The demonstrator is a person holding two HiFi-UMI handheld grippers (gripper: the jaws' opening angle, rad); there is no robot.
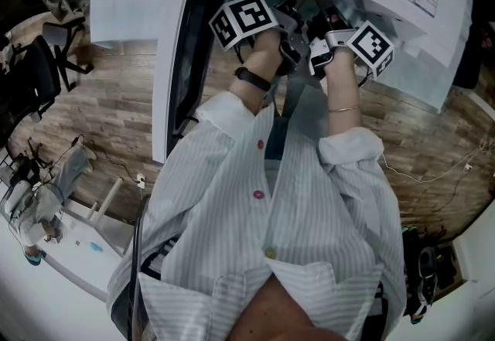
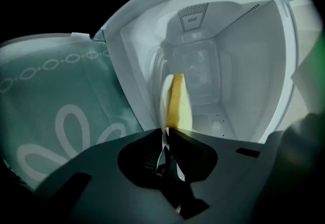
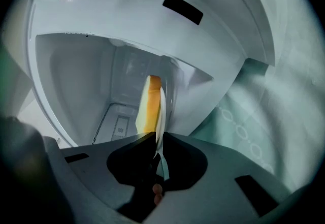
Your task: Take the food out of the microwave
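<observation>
Yellow food [image 2: 176, 100] lies on a thin white plate [image 2: 165, 97] at mid-frame, inside the open microwave [image 2: 244, 65]. The left tool [image 2: 166, 135] and right tool [image 3: 156, 139] each pinch its rim. Uneven pulling could tilt it, sliding the food off.

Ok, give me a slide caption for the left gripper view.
Left gripper shut on the rim of a white plate of yellow food, the open microwave behind it.

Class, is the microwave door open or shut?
Open: the door stands swung aside in the head view, and both gripper views look into the white cavity.
</observation>
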